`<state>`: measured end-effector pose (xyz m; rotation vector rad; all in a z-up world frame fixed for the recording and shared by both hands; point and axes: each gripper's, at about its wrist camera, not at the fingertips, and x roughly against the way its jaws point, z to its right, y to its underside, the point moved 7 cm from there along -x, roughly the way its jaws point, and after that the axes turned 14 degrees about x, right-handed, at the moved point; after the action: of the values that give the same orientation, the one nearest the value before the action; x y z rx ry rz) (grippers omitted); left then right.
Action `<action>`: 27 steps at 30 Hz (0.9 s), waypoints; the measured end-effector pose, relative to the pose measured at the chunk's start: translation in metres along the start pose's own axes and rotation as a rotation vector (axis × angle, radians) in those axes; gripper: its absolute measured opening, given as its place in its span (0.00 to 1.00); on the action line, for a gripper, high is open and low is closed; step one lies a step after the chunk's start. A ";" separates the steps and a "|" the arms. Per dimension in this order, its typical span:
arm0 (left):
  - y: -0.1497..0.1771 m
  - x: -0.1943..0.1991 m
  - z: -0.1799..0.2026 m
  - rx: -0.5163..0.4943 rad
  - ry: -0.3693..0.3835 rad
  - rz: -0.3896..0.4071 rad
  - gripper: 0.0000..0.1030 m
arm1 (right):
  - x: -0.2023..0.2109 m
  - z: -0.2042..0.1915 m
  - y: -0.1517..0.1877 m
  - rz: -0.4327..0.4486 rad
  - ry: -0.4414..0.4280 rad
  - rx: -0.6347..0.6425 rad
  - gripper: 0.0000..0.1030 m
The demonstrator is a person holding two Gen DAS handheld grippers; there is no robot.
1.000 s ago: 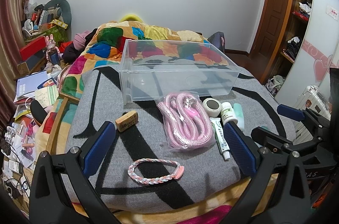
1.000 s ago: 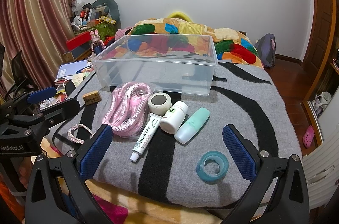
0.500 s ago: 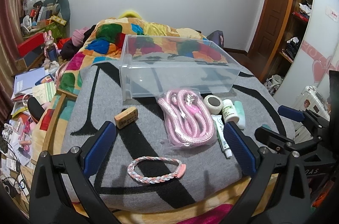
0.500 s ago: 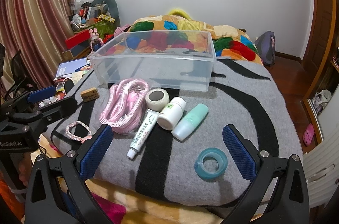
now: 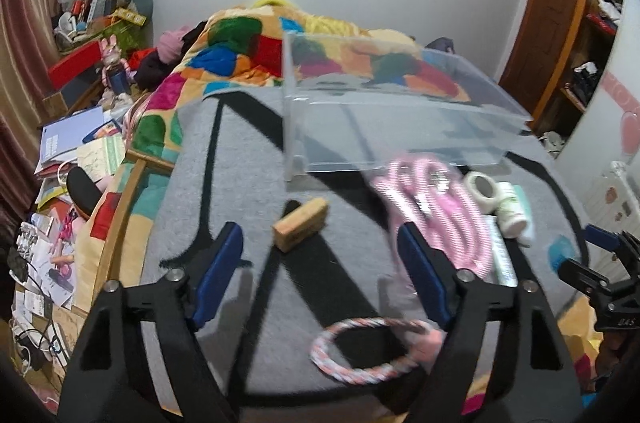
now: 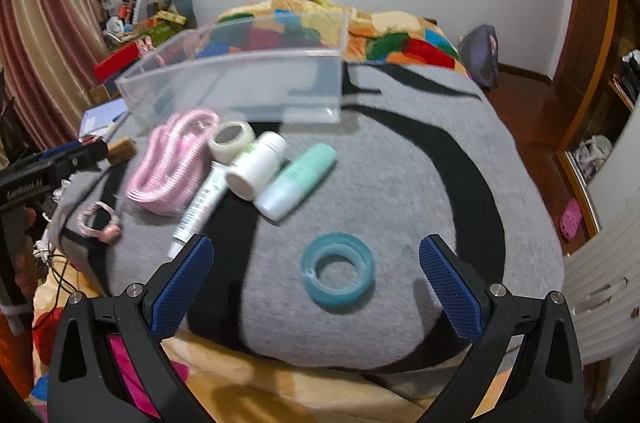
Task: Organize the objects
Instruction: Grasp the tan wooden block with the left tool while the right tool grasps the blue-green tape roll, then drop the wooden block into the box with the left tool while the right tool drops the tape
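Both our grippers have dropped and pushed forward over the bed in the last second, and each now lines up with something to pick. We use the clear bin (image 6: 240, 91) as our landmark; it sits empty at the far side of the grey blanket (image 6: 420, 183), and everything to be sorted still lies on our side of it.

Nearest us, the right gripper (image 6: 316, 283) has its jaws wide apart and empty, with the teal tape ring (image 6: 339, 274) now lying right between the blue pads (image 6: 448, 287). Earlier the ring sat lower in that view; we have closed on it. We judge it to be the right hand's first pick.

The left gripper (image 5: 320, 263) is also spread and holding nothing. The braided bracelet (image 5: 374, 349) lies nearest us, farthest from the bin. Beyond it, the tan block (image 5: 301, 227) now sits between the left pads, closer to the bin's left corner, and looks to be the left hand's target.

Nearer the bin lies the cluster: the tube (image 6: 200, 203), the mint bottle (image 6: 298, 179), the white bottle (image 6: 256, 165), the white tape roll (image 6: 231, 141), and the pink rope (image 6: 172, 163), which reaches almost to the bin's front wall.

Nothing is binned yet, so the task is at its start. Both views are blurred.
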<state>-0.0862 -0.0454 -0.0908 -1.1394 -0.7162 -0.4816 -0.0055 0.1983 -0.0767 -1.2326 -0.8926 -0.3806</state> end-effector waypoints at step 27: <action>-0.041 0.019 0.021 -0.039 0.099 0.074 0.10 | 0.005 0.003 -0.077 0.132 -0.018 0.073 0.35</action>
<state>-0.1068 -0.0403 -0.0458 -1.1664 -0.5793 -0.4877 -0.0569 0.1771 -0.0232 -1.2220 -0.8285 -0.2295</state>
